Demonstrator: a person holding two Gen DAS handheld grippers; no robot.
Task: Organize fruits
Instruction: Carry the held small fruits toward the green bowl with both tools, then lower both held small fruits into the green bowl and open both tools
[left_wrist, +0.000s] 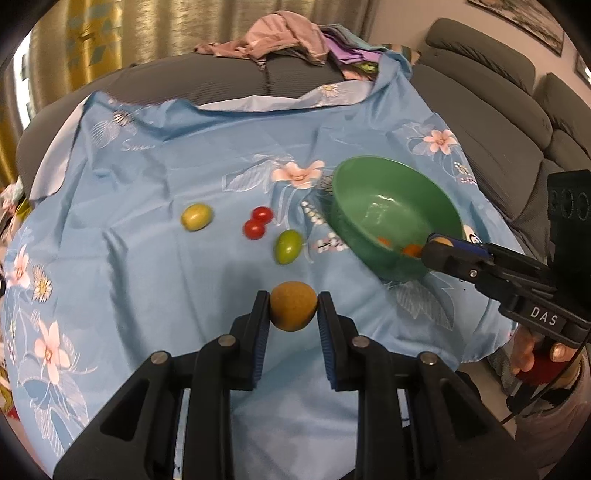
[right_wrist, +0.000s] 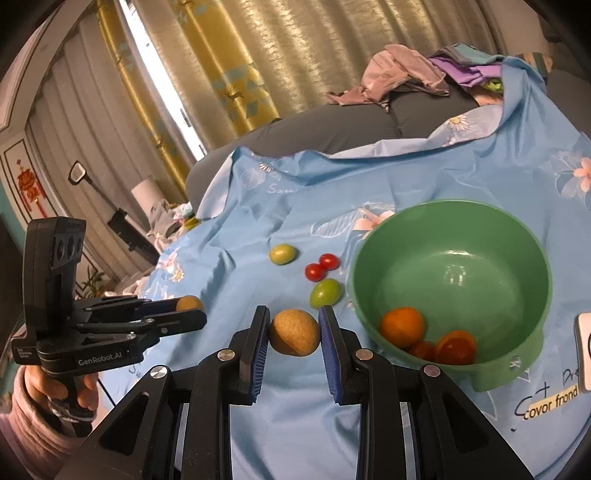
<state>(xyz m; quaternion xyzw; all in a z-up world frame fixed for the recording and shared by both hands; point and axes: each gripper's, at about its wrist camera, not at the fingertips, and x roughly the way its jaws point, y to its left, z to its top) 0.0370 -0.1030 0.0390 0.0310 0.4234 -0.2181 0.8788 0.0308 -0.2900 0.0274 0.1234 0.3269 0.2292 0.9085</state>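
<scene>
My left gripper (left_wrist: 293, 308) is shut on a brown round fruit (left_wrist: 293, 310) above the blue cloth; it also shows in the right wrist view (right_wrist: 190, 308) at left. My right gripper (right_wrist: 293, 330) is shut on a second brown round fruit (right_wrist: 294, 331), left of the green bowl (right_wrist: 480, 229). In the left wrist view the right gripper (left_wrist: 439, 247) is by the bowl's (left_wrist: 354, 173) near rim. The bowl holds oranges (right_wrist: 402, 326) and a small red fruit. Two green fruits (left_wrist: 197, 216) (left_wrist: 288, 246) and two red tomatoes (left_wrist: 257, 222) lie on the cloth.
The blue floral cloth (left_wrist: 184, 277) covers a grey sofa seat (left_wrist: 229, 85). A heap of clothes (left_wrist: 280, 33) lies at the back. Sofa cushions (left_wrist: 498, 110) rise at the right. Curtains (right_wrist: 221, 66) hang behind. A white card (right_wrist: 585, 350) lies right of the bowl.
</scene>
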